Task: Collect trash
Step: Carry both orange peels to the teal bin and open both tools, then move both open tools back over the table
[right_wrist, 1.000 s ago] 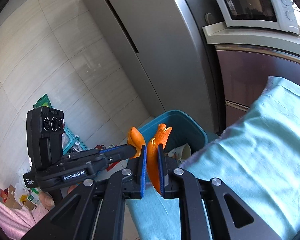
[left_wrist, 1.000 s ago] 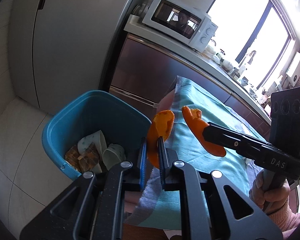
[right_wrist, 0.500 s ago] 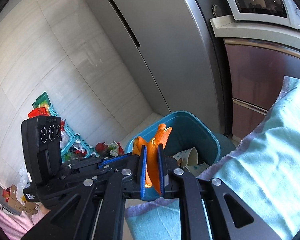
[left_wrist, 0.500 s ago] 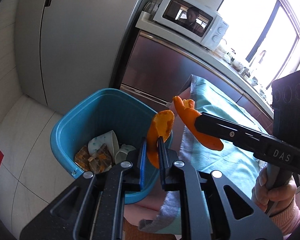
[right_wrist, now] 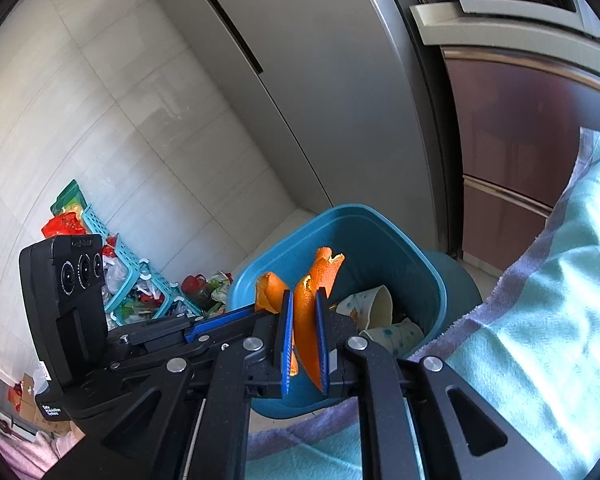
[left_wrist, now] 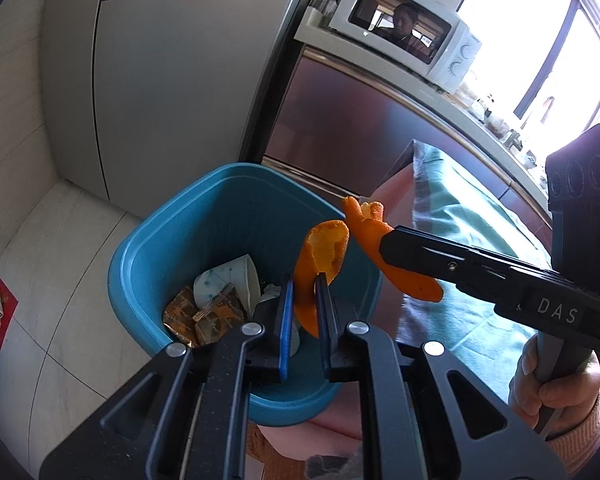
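**Both peels now over the bin**

Both tools have carried their loads off the cloth-covered table and out above the blue bin (left_wrist: 140, 248), which fills more of each view than a second ago. On the left, the bin holds paper cups (left_wrist: 236, 280) and brown wrappers (left_wrist: 204, 312). Left tool (left_wrist: 302, 312) is clamped on an orange peel (left_wrist: 324, 248), above the bin's opening. Just right of it, the right tool (right_wrist: 302, 336) is clamped on a second peel (right_wrist: 314, 292), over the bin's near rim. Furthest right lies the teal cloth (right_wrist: 540, 320) on the table.
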Demonstrator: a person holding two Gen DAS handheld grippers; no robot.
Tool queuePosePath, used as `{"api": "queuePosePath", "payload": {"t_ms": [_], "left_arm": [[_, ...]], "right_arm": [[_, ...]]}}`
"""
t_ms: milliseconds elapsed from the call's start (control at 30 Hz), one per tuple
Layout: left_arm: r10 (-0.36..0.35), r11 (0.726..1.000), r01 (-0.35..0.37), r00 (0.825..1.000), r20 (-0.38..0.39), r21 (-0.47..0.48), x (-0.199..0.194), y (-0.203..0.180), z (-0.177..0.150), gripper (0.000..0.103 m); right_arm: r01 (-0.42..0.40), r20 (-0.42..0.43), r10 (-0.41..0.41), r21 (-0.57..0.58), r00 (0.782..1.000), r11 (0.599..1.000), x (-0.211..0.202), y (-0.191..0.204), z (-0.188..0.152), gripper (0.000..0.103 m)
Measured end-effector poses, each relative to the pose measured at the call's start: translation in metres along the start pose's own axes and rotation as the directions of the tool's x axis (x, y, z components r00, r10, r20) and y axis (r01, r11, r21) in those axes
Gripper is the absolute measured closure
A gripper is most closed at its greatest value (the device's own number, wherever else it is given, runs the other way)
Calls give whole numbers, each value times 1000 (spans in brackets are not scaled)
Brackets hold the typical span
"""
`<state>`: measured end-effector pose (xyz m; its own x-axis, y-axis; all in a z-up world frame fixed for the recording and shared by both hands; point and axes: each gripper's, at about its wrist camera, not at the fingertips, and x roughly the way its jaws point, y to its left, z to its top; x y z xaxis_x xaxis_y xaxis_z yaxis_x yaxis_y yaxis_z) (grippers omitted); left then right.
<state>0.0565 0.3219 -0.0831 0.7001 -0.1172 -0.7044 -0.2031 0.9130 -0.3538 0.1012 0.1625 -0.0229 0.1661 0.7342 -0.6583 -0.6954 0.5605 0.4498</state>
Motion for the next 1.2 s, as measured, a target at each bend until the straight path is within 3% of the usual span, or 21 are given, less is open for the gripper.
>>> {"api": "queuePosePath", "payload": {"t_ms": [467,567,767,1033,1200], "left_arm": [[9,999,-11,999,-49,-42,34,12,1,90],[16,999,-18,999,-48,-40,35,13,-1,90],[0,1000,0,1000,-18,-6,24,3,-2,78],[-150,983,147,989,13,107,-4,-47,-6,64],[-268,942,267,963,-24,205,-10,-98,-16,61]], "right_arm": [[49,-29,-48,38,998,998,13,-3,3,90],[47,-26,-45,43,999,998,11,-5,0,85],[31,-1,-31,37,1000,999,-6,-5,-5,74],[63,106,-64,14,992,998,-73,-8,-27,59],[125,176,-136,74,975,989,-129,-30,-54,57]]}}
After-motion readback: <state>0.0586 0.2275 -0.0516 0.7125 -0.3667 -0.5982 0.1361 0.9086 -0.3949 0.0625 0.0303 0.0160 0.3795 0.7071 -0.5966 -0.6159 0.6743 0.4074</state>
